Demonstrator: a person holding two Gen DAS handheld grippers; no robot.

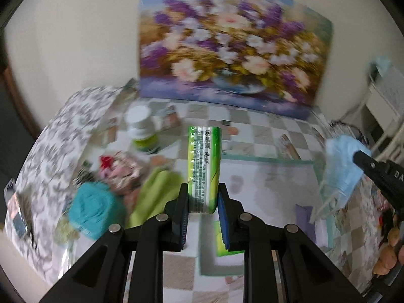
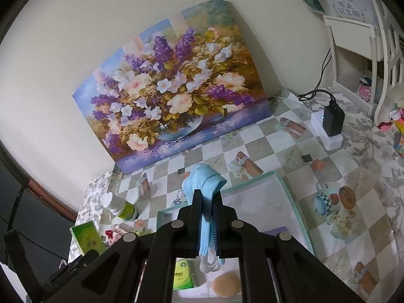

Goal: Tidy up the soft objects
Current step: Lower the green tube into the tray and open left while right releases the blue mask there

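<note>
My left gripper is shut on a green tissue pack, which stands upright between the blue pads above the table. At the right of the left wrist view, a finger of my right gripper shows with a light blue face mask hanging from it. In the right wrist view my right gripper is shut on that mask, its ear loops dangling below. Under both grippers lies a shallow white box with a green rim. It holds a second green tissue pack and a tan round pad.
A teal cloth, a green cloth and a floral pouch lie left of the box, beside a white bottle. A flower painting leans on the back wall. A black charger sits at the right.
</note>
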